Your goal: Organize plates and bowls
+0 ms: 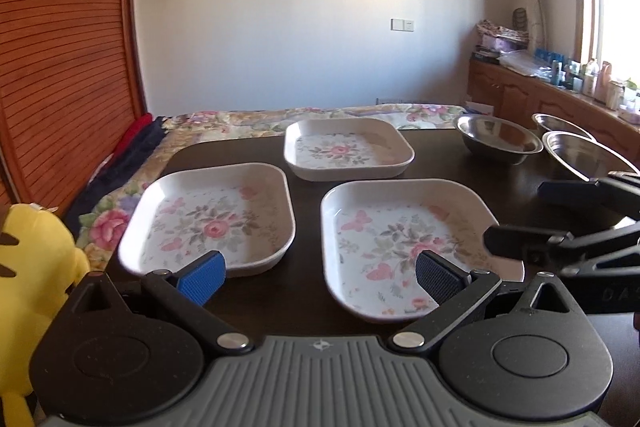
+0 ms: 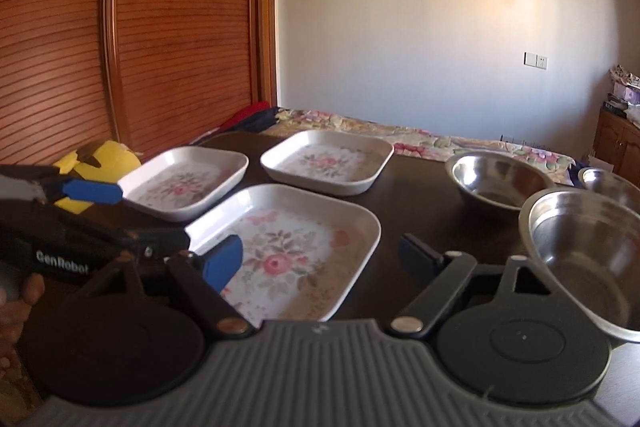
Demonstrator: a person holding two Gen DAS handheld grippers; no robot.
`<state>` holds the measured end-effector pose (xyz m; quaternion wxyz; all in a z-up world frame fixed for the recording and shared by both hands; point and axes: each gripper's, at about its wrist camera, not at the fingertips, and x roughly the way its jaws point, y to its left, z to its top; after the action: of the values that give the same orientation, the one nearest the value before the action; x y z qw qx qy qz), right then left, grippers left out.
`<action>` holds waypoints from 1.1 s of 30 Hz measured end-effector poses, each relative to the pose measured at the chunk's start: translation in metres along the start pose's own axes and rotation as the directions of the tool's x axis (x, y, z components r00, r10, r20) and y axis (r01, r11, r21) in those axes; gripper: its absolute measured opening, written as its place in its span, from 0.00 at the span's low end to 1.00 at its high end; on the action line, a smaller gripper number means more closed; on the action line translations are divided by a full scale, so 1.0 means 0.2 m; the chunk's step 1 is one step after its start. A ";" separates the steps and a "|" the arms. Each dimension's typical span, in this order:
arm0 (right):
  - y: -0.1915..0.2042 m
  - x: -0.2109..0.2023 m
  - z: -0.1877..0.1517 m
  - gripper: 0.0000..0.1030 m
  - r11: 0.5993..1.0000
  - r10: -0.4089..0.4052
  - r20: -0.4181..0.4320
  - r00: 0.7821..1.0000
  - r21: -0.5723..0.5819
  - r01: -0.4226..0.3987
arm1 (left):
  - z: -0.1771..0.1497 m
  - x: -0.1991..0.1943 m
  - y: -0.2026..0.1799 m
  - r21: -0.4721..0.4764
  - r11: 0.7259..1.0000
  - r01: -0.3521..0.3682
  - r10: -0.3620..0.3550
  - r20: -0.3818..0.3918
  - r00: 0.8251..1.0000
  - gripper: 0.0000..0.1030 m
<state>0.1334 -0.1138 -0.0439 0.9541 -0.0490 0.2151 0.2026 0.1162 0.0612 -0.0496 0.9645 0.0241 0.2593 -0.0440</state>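
My right tool [image 2: 320, 259] hangs spread wide and empty over the near edge of the dark surface [image 2: 416, 211]. Three floral plates [image 2: 316, 227] sit toward its left side, three steel bowls [image 2: 500, 187] toward its right edge.

Three white square plates, floral print, all upright and empty on dark desk [image 1: 304, 291]. Left plate [image 1: 210, 217] at 9 o'clock, right plate [image 1: 404, 243] at 3 o'clock just beside it, far plate [image 1: 348, 149] at 12 o'clock, none touching. Three steel bowls at 2 o'clock, upright: far-left bowl [image 2: 500, 183], small bowl [image 2: 612, 183] behind, near bowl [image 2: 588, 255] closest. Near and small bowl overlap in view; contact unclear.
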 end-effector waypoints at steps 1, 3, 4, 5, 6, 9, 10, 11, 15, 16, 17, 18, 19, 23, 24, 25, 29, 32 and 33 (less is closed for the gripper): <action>0.00 0.01 0.00 0.80 1.000 0.000 -0.007 1.000 0.003 0.000 | 0.01 0.01 0.00 0.000 1.000 0.008 -0.008 -0.001 1.000 0.98; -0.01 0.03 0.00 0.77 1.000 0.001 -0.021 1.000 0.009 -0.001 | 0.02 0.04 0.01 -0.011 1.000 0.029 -0.029 -0.005 1.000 0.94; -0.01 0.04 0.00 0.77 1.000 0.002 -0.029 1.000 0.013 -0.002 | 0.03 0.05 0.01 -0.018 0.999 0.045 -0.045 -0.007 0.999 0.93; -0.02 0.04 -0.01 0.76 1.000 0.001 -0.036 0.999 0.018 0.000 | 0.03 0.07 0.02 -0.021 0.998 0.058 -0.058 -0.010 0.998 0.90; -0.02 0.05 -0.01 0.75 1.000 -0.001 -0.041 0.999 0.021 0.002 | 0.04 0.08 0.01 -0.022 0.997 0.075 -0.075 -0.013 0.997 0.88; -0.05 0.07 -0.01 0.68 0.999 -0.002 -0.055 0.998 0.042 0.004 | 0.04 0.10 0.01 -0.025 0.995 0.097 -0.098 -0.014 0.995 0.82; -0.05 0.08 -0.02 0.66 0.999 -0.001 -0.062 0.998 0.050 0.004 | 0.04 0.10 0.01 -0.030 0.994 0.102 -0.103 -0.015 0.995 0.80; -0.06 0.09 -0.02 0.61 0.998 -0.001 -0.069 0.998 0.058 0.005 | 0.04 0.11 0.01 -0.032 0.994 0.106 -0.106 -0.017 0.994 0.73; -0.08 0.11 -0.03 0.50 0.996 0.000 -0.090 0.996 0.084 0.007 | 0.04 0.14 0.01 -0.036 0.991 0.126 -0.127 -0.029 0.991 0.58; -0.08 0.12 -0.04 0.49 0.996 0.001 -0.093 0.996 0.089 0.007 | 0.03 0.14 0.02 -0.037 0.991 0.125 -0.127 -0.031 0.991 0.57; -0.09 0.12 -0.04 0.49 0.996 0.001 -0.096 0.995 0.091 0.007 | 0.03 0.14 0.01 -0.038 0.991 0.127 -0.128 -0.033 0.991 0.54; -0.09 0.12 -0.04 0.48 0.995 0.001 -0.098 0.995 0.095 0.008 | 0.03 0.15 0.02 -0.038 0.991 0.129 -0.130 -0.035 0.991 0.50; -0.10 0.12 -0.04 0.46 0.995 0.001 -0.101 0.995 0.099 0.009 | 0.03 0.16 0.01 -0.035 0.991 0.129 -0.130 -0.040 0.991 0.48; -0.13 0.14 -0.05 0.40 0.990 0.027 -0.118 0.993 0.143 -0.011 | 0.03 0.18 0.02 -0.024 0.992 0.122 -0.123 -0.056 0.991 0.40; -0.14 0.14 -0.05 0.37 0.989 0.029 -0.120 0.992 0.147 -0.011 | 0.03 0.19 0.01 -0.023 0.993 0.119 -0.120 -0.056 0.991 0.40; -0.14 0.15 -0.05 0.36 0.990 0.025 -0.122 0.992 0.144 -0.007 | 0.03 0.19 0.01 -0.022 0.993 0.117 -0.118 -0.057 0.991 0.39; -0.14 0.15 -0.06 0.29 0.990 0.024 -0.129 0.991 0.141 -0.006 | 0.02 0.21 0.02 -0.015 0.995 0.101 -0.102 -0.071 0.992 0.31; -0.14 0.16 -0.05 0.29 0.990 0.027 -0.130 0.991 0.144 -0.008 | 0.01 0.23 0.01 -0.008 0.996 0.089 -0.089 -0.088 0.992 0.23; -0.14 0.16 -0.05 0.28 0.990 0.026 -0.131 0.991 0.143 -0.007 | 0.00 0.23 0.01 -0.006 0.996 0.084 -0.084 -0.090 0.992 0.22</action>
<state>0.1673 -0.1299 -0.0675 0.9370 0.0077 0.2923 0.1912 0.1570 0.0607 -0.0723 0.9491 0.0142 0.3035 -0.0831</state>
